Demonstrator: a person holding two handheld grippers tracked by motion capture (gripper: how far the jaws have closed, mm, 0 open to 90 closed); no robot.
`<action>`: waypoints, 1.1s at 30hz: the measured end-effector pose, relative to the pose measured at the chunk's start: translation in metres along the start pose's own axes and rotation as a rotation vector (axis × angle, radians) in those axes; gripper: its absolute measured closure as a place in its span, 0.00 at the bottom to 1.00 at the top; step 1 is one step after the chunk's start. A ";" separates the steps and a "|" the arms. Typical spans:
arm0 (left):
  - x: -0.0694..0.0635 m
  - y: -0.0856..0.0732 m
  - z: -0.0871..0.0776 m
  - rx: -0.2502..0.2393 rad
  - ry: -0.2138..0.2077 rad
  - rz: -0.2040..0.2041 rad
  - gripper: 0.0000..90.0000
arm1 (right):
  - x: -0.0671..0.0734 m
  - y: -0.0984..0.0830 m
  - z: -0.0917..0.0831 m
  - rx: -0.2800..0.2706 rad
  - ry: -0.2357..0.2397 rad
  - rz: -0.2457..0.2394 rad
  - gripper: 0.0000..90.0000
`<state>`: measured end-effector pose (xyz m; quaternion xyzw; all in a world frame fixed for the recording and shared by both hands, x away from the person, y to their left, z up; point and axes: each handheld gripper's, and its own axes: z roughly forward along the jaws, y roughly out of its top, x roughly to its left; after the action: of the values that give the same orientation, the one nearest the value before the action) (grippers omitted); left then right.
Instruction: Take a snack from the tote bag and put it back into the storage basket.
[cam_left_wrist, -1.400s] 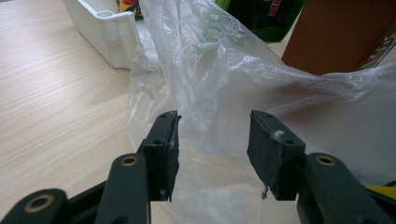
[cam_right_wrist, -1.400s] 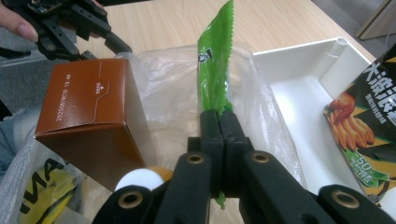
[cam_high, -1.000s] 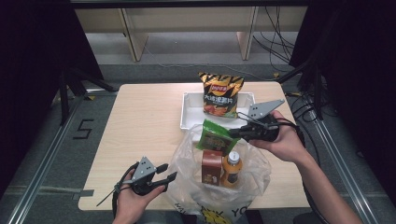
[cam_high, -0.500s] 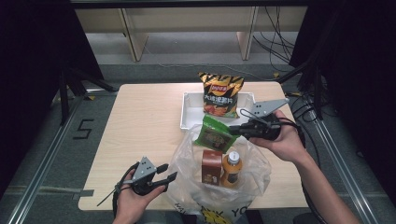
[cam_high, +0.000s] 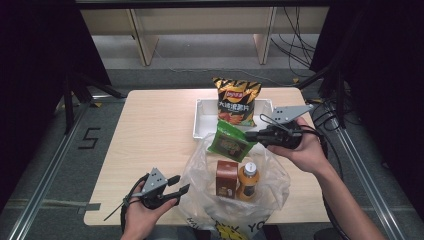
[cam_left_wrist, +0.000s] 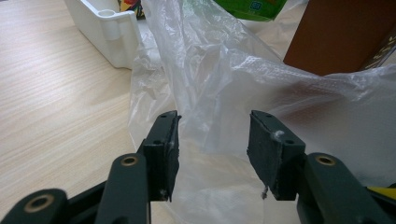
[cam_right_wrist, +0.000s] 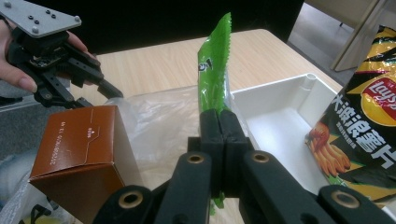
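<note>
Two grippers at the bag mouth: clearances and packet condition

Two handheld grippers work at one clear, crinkled plastic bag (cam_high: 235, 200) lying on the near half of the pale wooden table (cam_high: 150, 135). The right gripper (cam_high: 254, 135) has its jaws pinched tight on the edge of a flat green foil snack packet (cam_high: 229, 142). The packet hangs above the far rim of the bag mouth, just in front of the white rectangular plastic tray (cam_high: 200, 120). In the right gripper view the packet (cam_right_wrist: 212, 70) stands upright and edge-on, with a serrated seal along its top and dark print on its face.

The left gripper (cam_high: 180, 187) sits near the front left table edge, jaws spread apart. In the left gripper view a fold of the bag film (cam_left_wrist: 219, 93) lies between and beyond the pads without being pressed.

Inside the bag stand a brown cardboard carton (cam_high: 226, 177) and an orange drink bottle with a white cap (cam_high: 247, 180), side by side. Room remains in the bag on the far side of them, beneath the packet.

A black and orange crisp bag (cam_high: 236, 100) leans upright at the tray's far side. The tray floor is bare in front of it. The left half of the table is open surface. On the right, the bag reaches close to the table's near right corner.
</note>
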<state>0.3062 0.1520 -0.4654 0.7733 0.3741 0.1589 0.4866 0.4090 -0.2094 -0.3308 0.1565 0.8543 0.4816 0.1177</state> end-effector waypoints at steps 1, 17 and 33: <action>0.000 0.000 0.000 0.000 0.002 -0.008 0.58 | -0.001 0.000 0.000 -0.002 -0.002 -0.005 1.00; -0.001 0.000 0.001 0.005 0.003 0.006 0.58 | -0.003 0.011 -0.011 -0.026 0.000 -0.014 1.00; -0.002 0.000 0.003 0.004 -0.020 -0.002 0.59 | -0.004 0.021 -0.021 -0.054 -0.020 -0.007 1.00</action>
<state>0.3064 0.1483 -0.4667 0.7754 0.3700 0.1499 0.4892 0.4084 -0.2174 -0.3015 0.1549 0.8403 0.5025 0.1320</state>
